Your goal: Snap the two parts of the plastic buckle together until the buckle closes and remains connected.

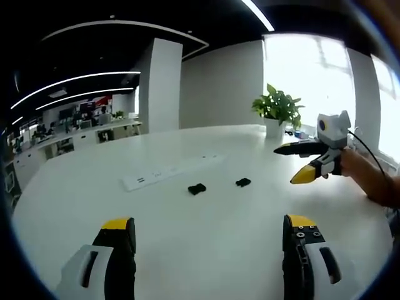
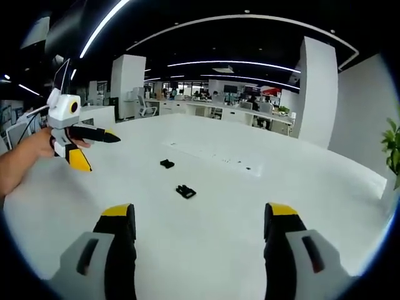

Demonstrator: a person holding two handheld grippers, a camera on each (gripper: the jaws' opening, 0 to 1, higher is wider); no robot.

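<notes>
Left gripper [image 1: 209,228]: jaws spread wide, nothing between them, held low over the white table [image 1: 206,256]. Right gripper [image 2: 200,215]: same, wide open and empty.

2 black buckle parts lying flat on the tabletop, well apart from both grippers and a little apart from each other. In left gripper view: near buckle part [image 1: 197,189] ahead, just left of centre line; far buckle part [image 1: 243,182] beside it to the right. In right gripper view the order runs in depth: 1 straight ahead, the other beyond and left. Long axes too small to read.

Neither gripper clearly closer; likely 1 part each.

Beyond: power strip [image 1: 169,172], potted plant [image 1: 277,109].
</notes>
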